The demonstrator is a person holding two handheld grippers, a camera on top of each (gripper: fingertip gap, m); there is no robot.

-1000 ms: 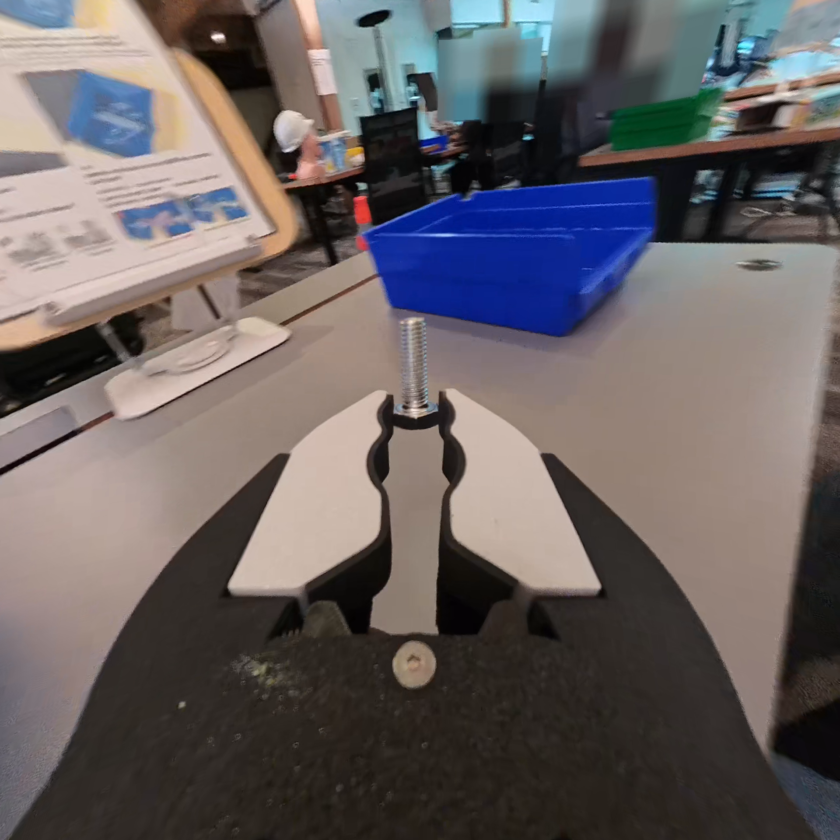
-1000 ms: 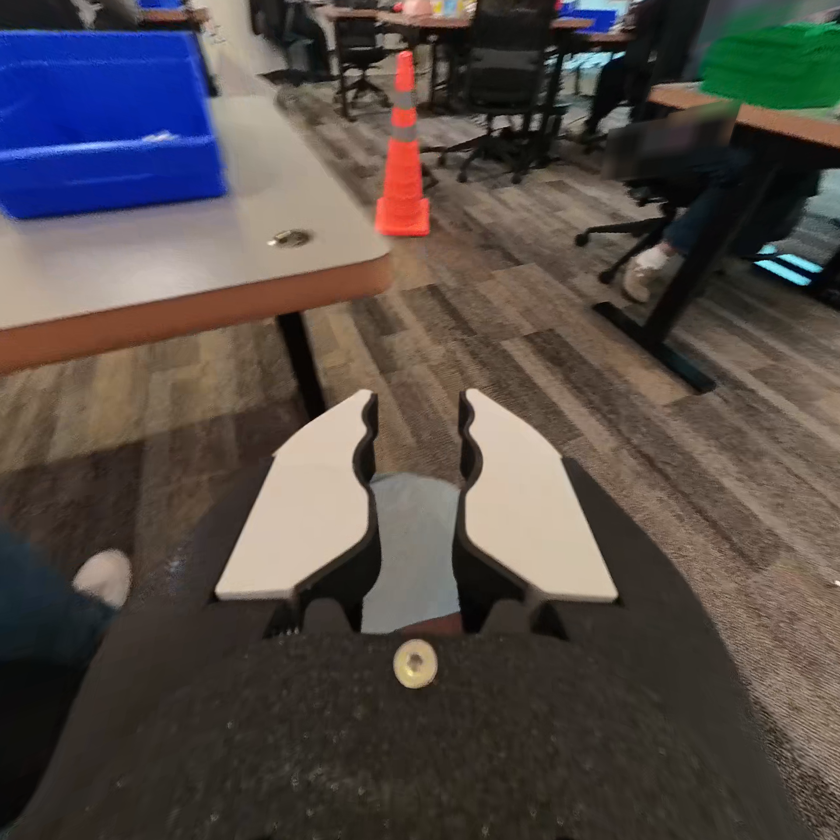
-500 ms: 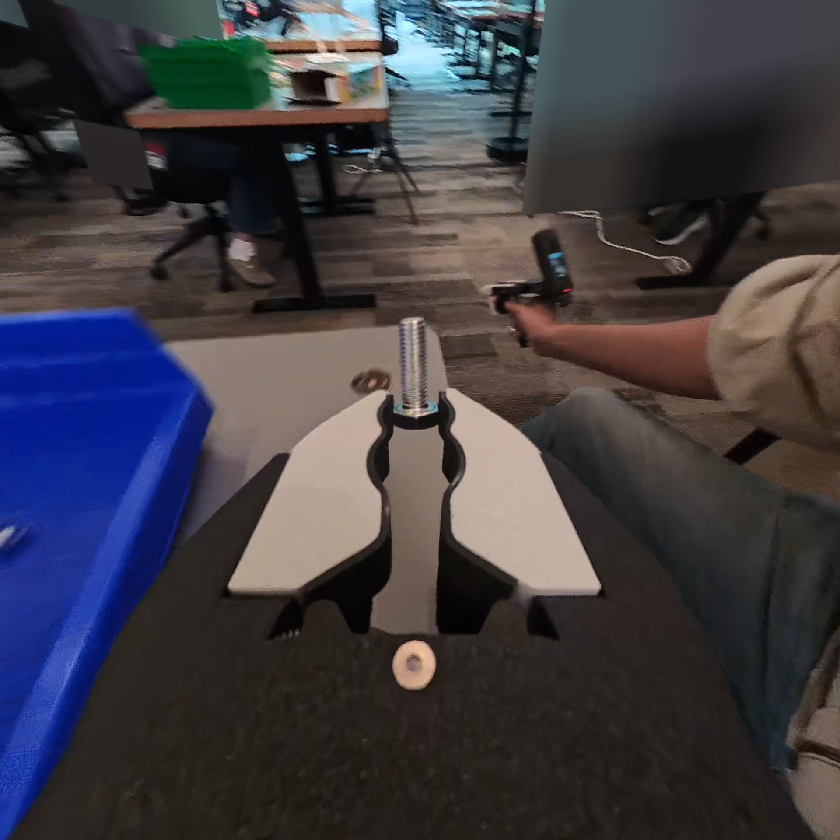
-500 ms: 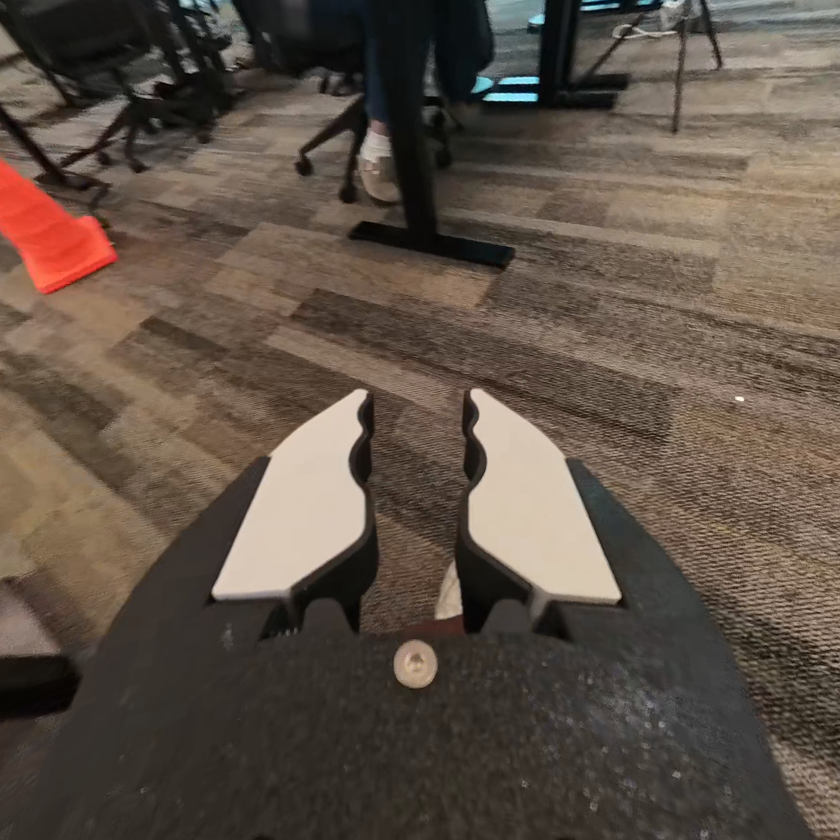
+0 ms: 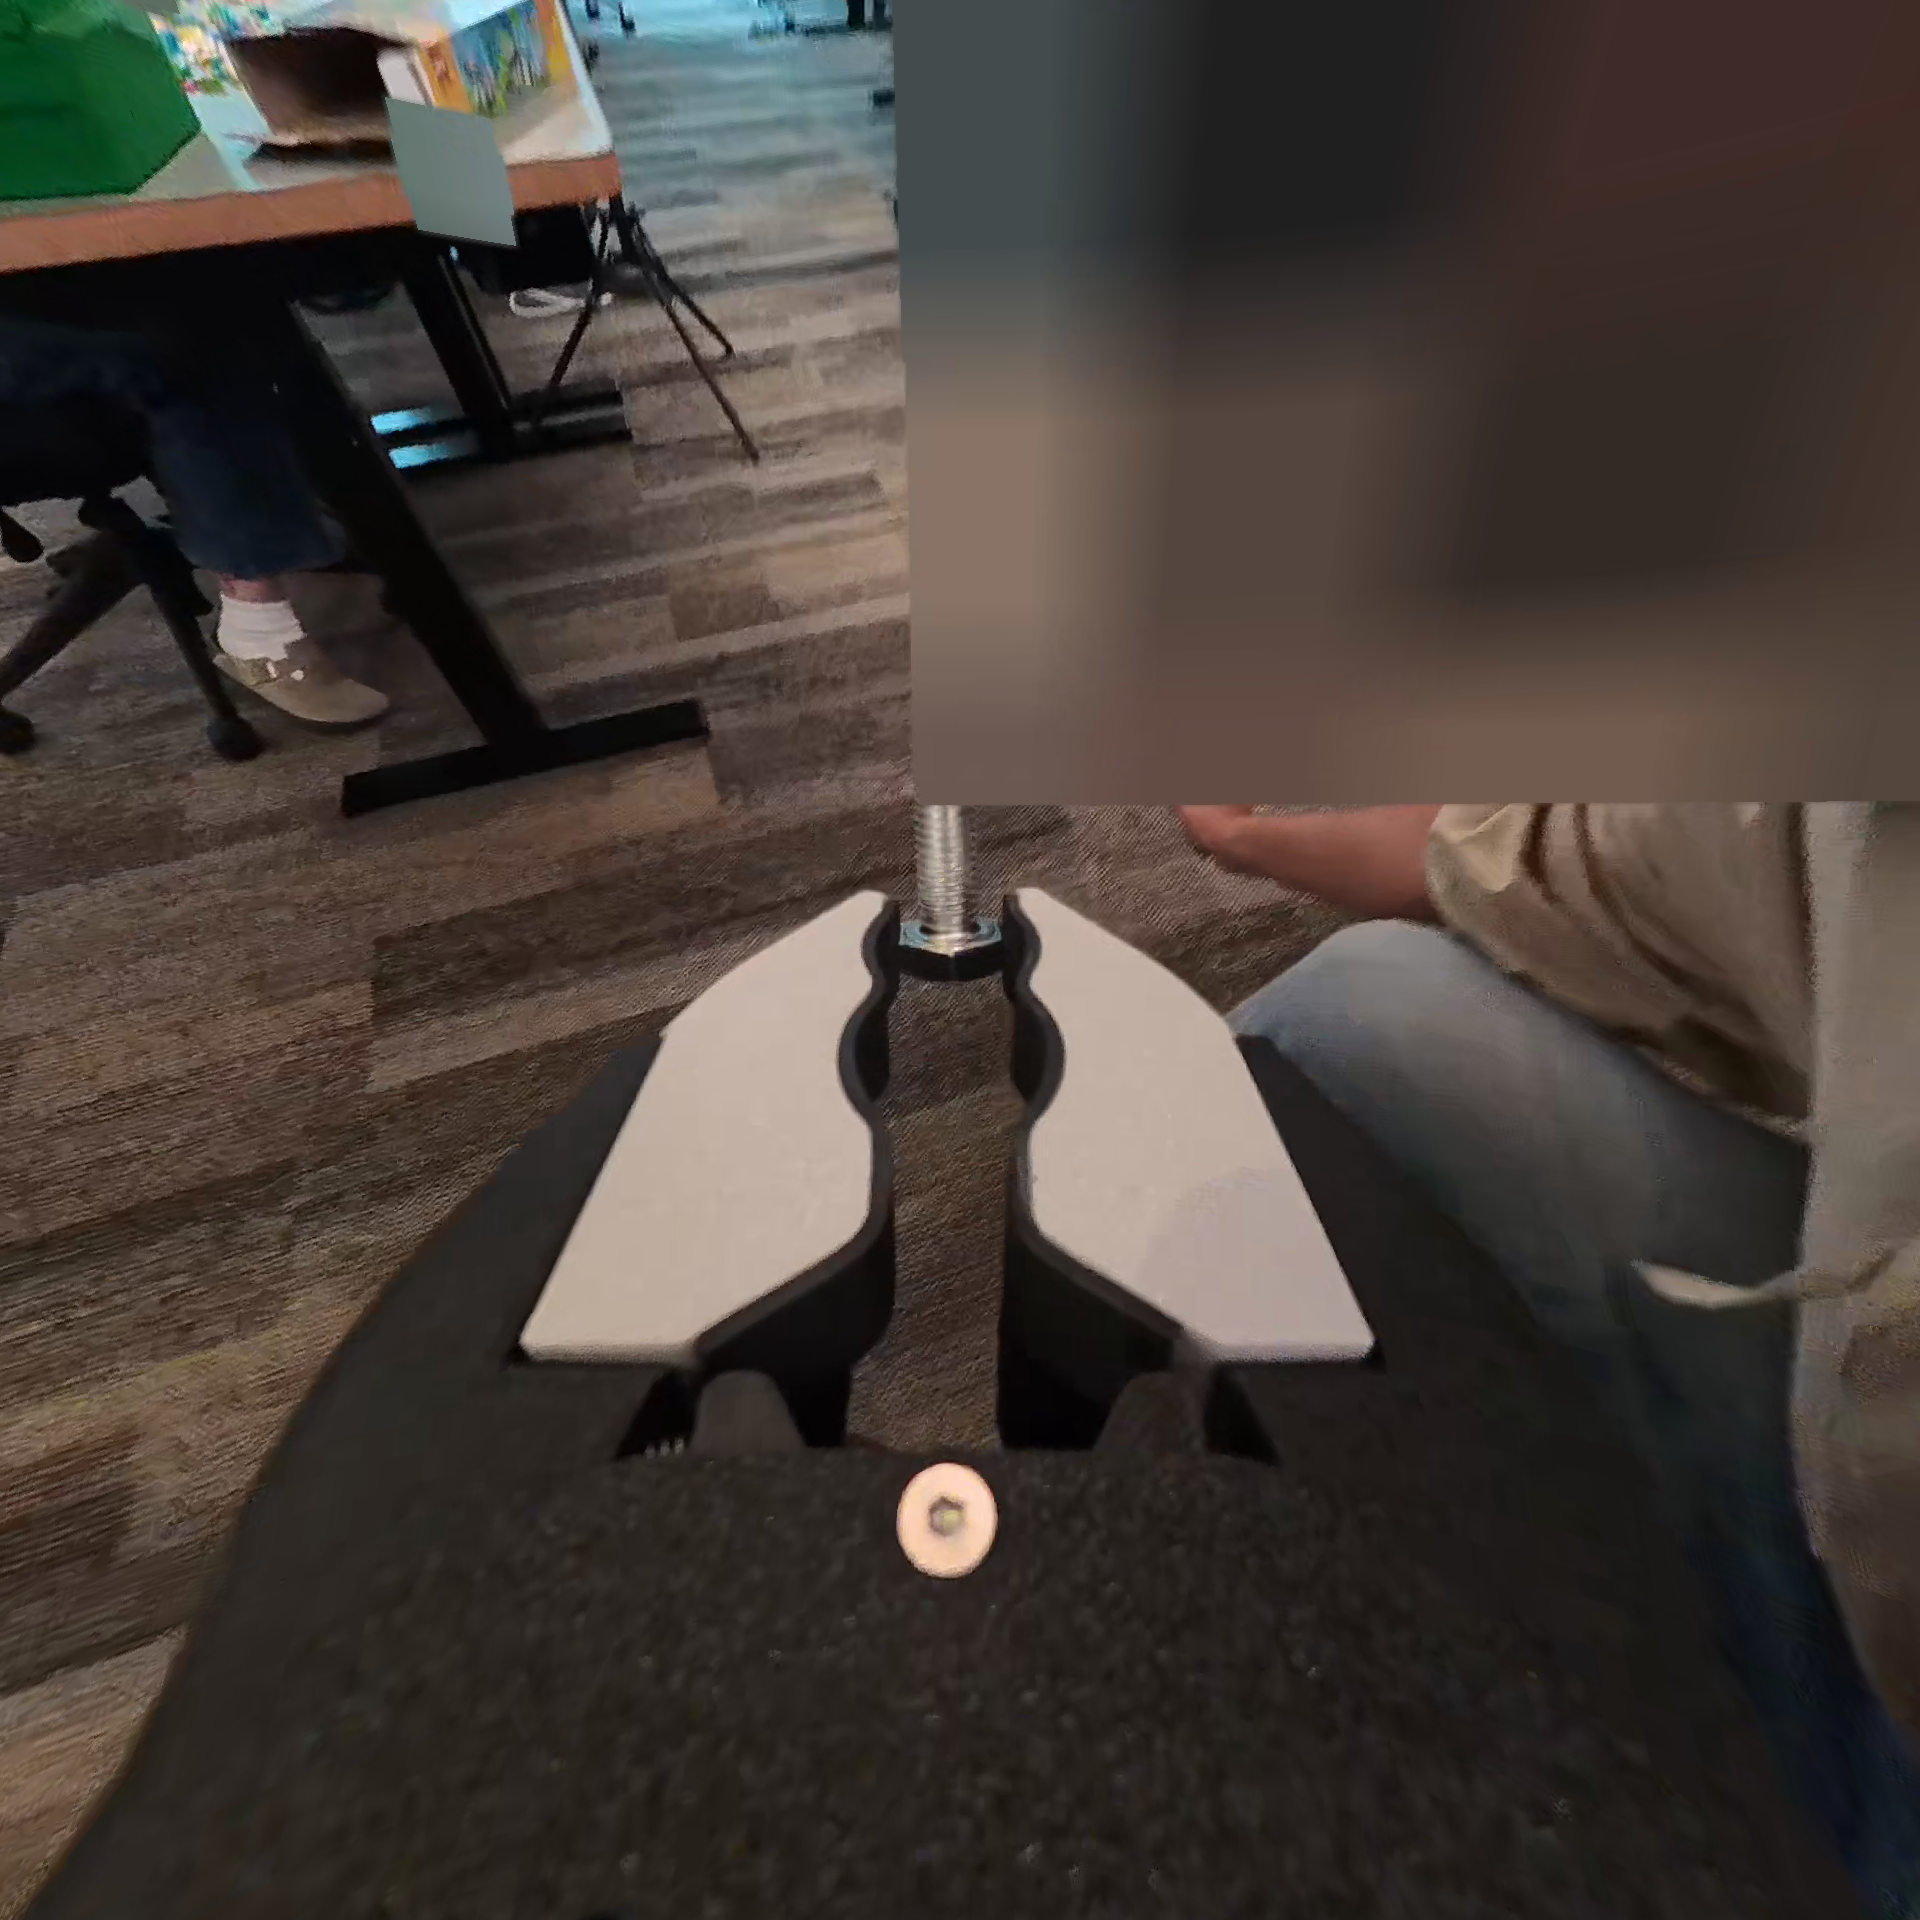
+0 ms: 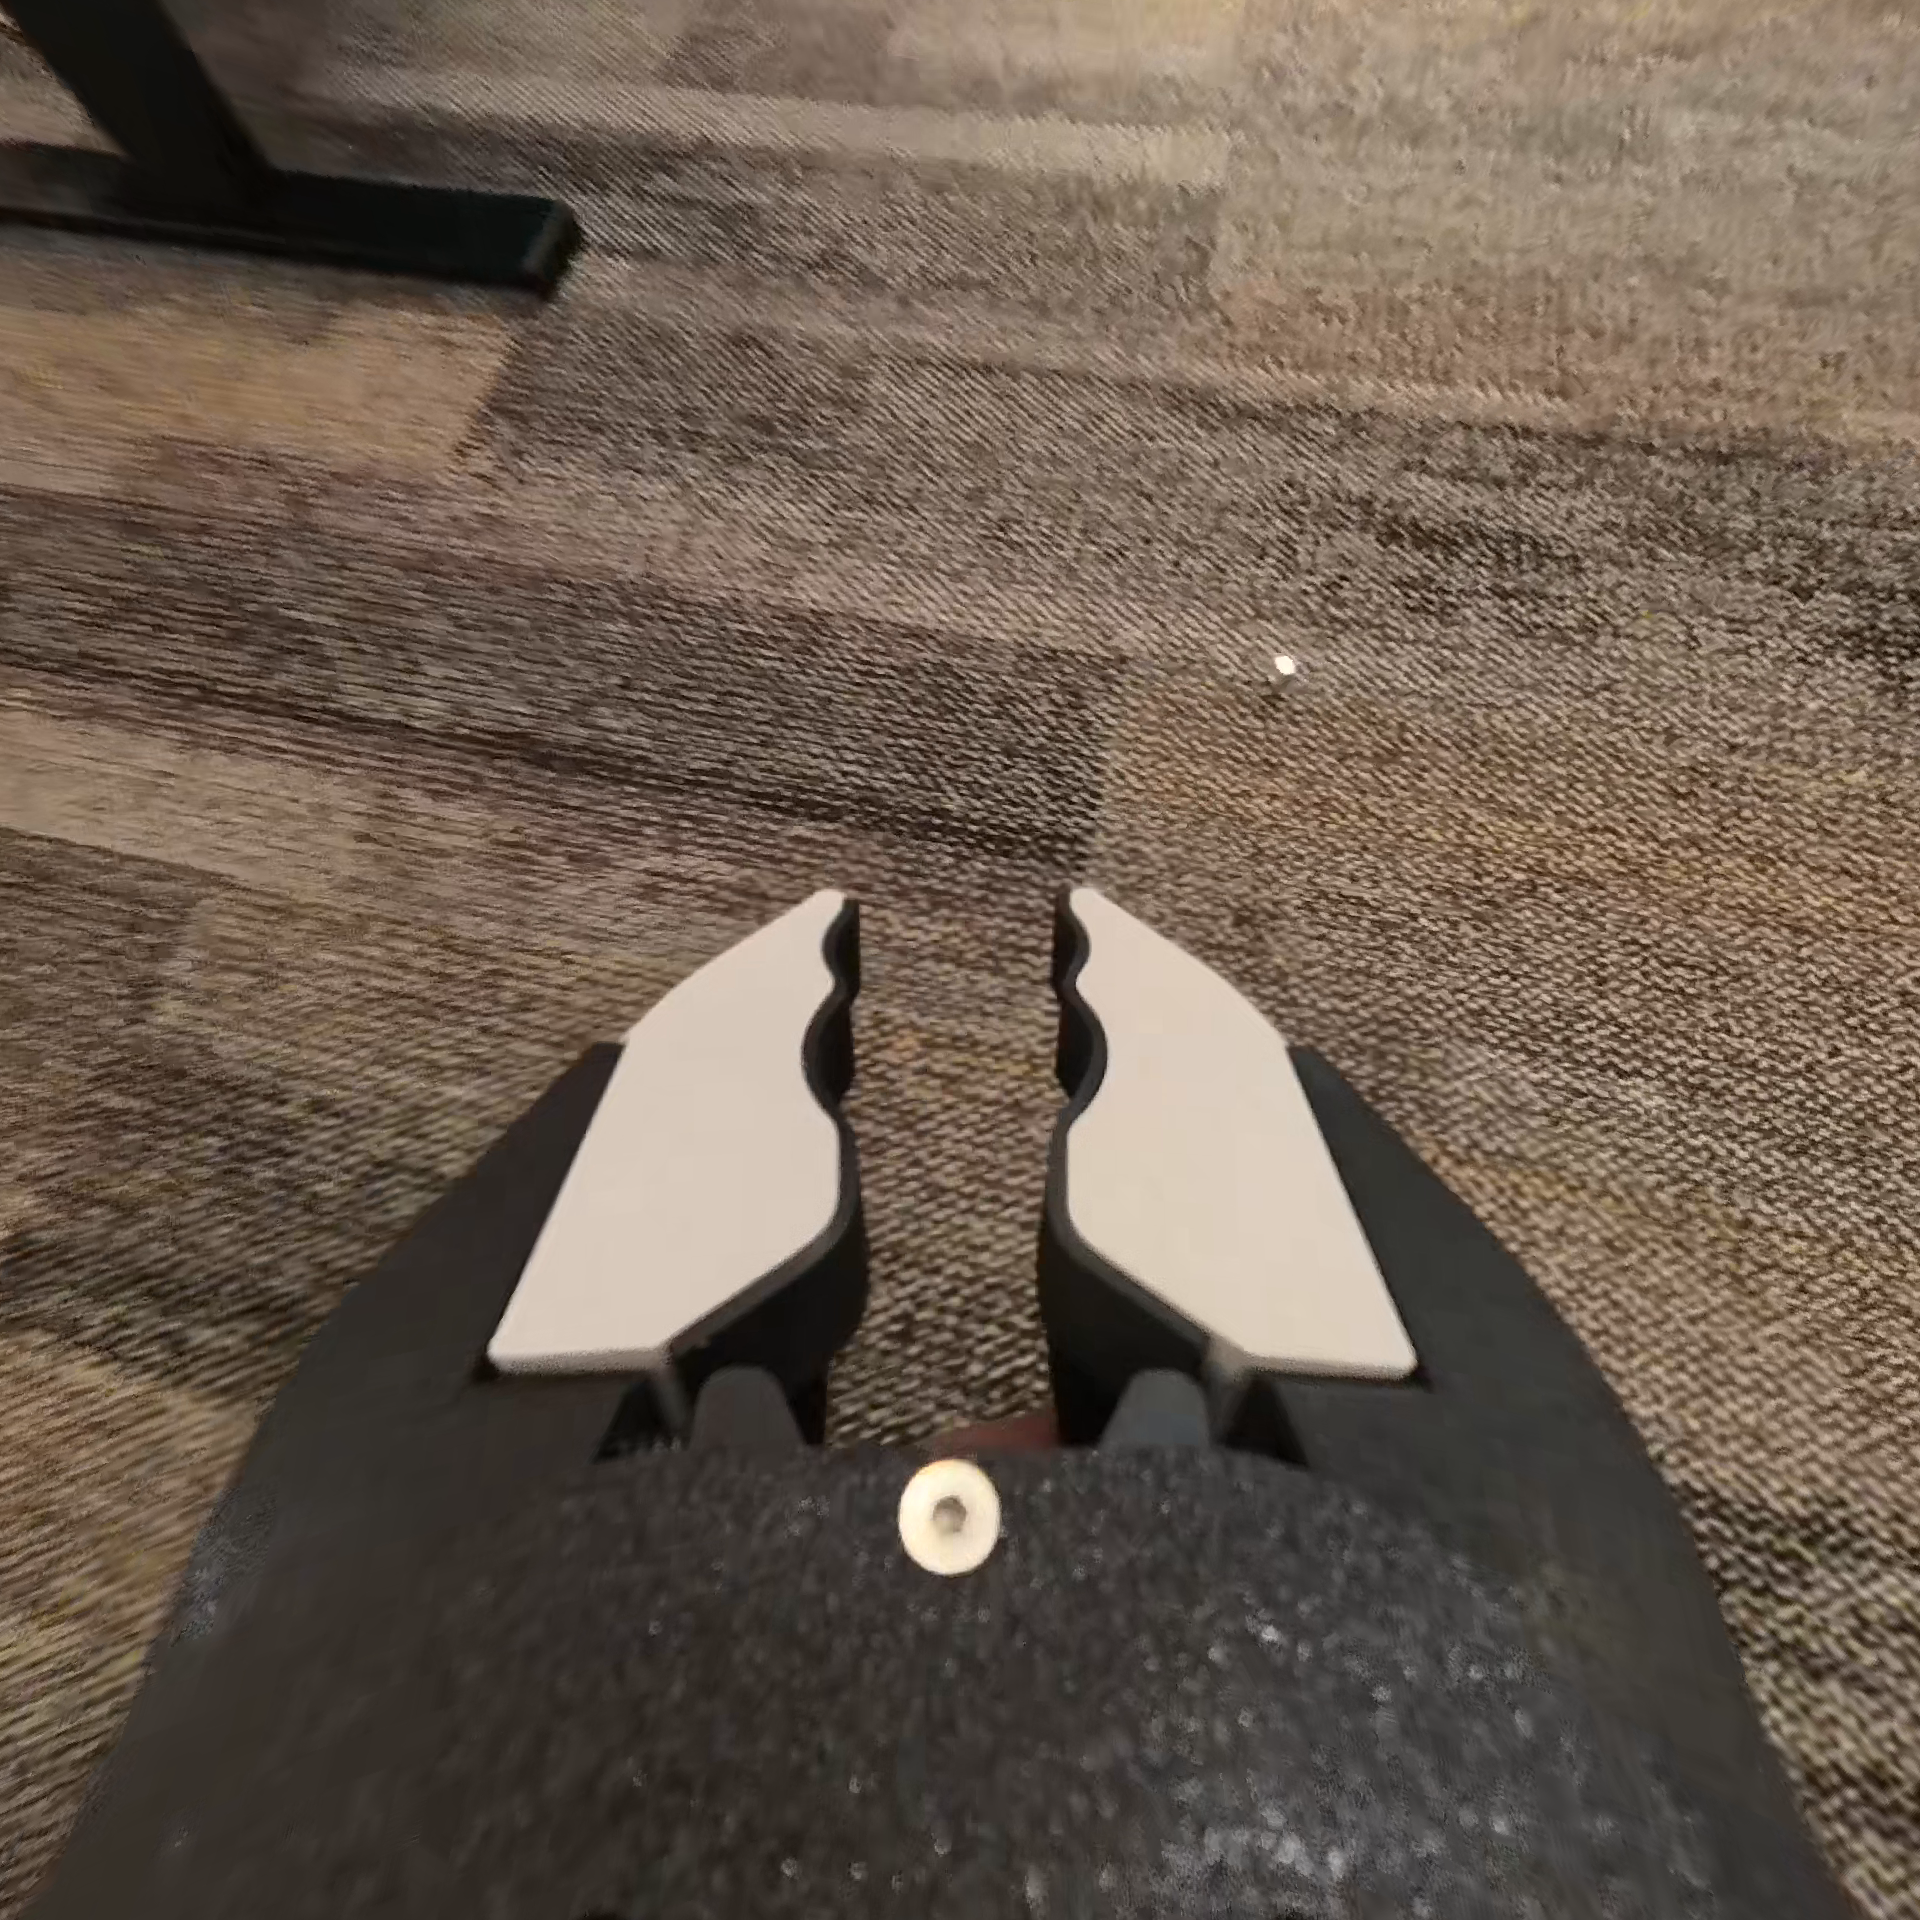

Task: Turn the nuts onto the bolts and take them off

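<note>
My left gripper point(image 5: 948, 935) is shut on a silver bolt point(image 5: 941, 868). The tips clamp the hex head, and the threaded shaft stands upright above them. The top of the shaft is hidden behind a blurred patch. No nut shows on the visible thread. My right gripper point(image 6: 956, 920) is open and empty. It points down at the carpet, away from the table. A tiny pale object point(image 6: 1284, 667) lies on the carpet ahead and to the right of it; I cannot tell what it is.
In the left wrist view a person's forearm point(image 5: 1320, 857) and jeans-clad leg point(image 5: 1507, 1101) are close on the right. A desk with a black T-shaped leg point(image 5: 499, 727) stands to the left, with a seated person's foot point(image 5: 301, 681) beside it. Another black desk foot point(image 6: 312, 223) lies on the carpet. One gripper's finger ends stand about 80 cm off the other's.
Both grippers have swung away from the grey table and blue bin toward the floor. The left one still holds the bolt. The right one stays open and now points steeply down.
</note>
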